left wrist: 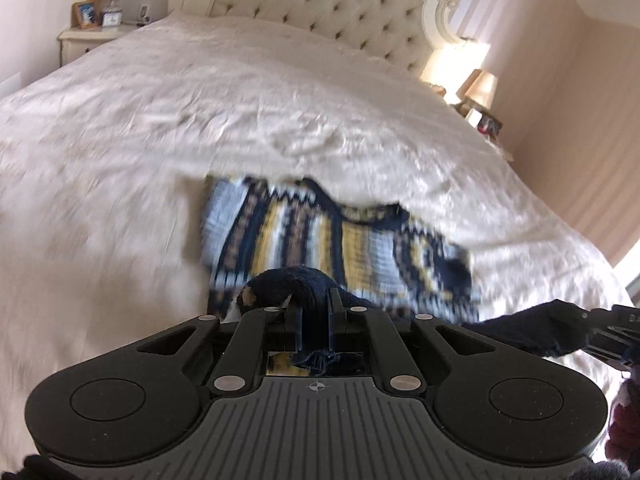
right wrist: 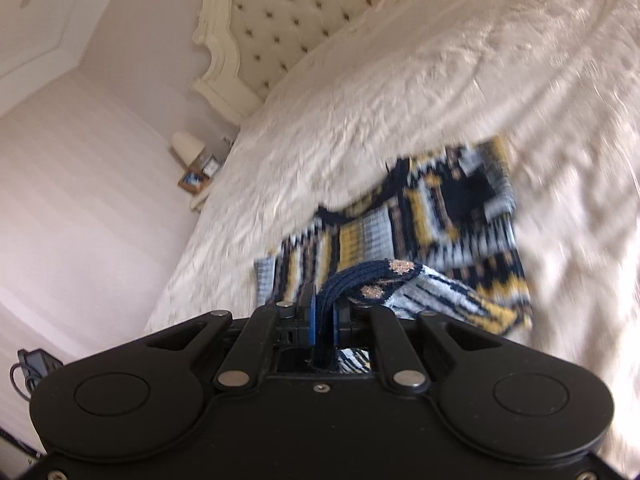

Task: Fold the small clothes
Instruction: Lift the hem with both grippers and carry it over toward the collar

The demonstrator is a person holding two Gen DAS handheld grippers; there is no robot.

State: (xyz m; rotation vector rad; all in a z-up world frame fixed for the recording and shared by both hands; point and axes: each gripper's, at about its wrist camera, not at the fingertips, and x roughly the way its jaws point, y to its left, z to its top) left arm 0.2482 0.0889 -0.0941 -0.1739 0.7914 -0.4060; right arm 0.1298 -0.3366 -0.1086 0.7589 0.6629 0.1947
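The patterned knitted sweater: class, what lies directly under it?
Under the sweater lies the white bedspread, visible all round it. The patch beneath the knit is covered. Both tools, left and right, pinch its navy edge.

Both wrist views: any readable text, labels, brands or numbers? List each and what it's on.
No readable text in either view.
Left gripper body: a small crosshair mark only, no lettering.
Picture frame and small clock on the nightstand: too small and blurred to read.
Knit sweater: woven pattern only, no label showing; both grippers are shut on its navy edge, the right gripper too.
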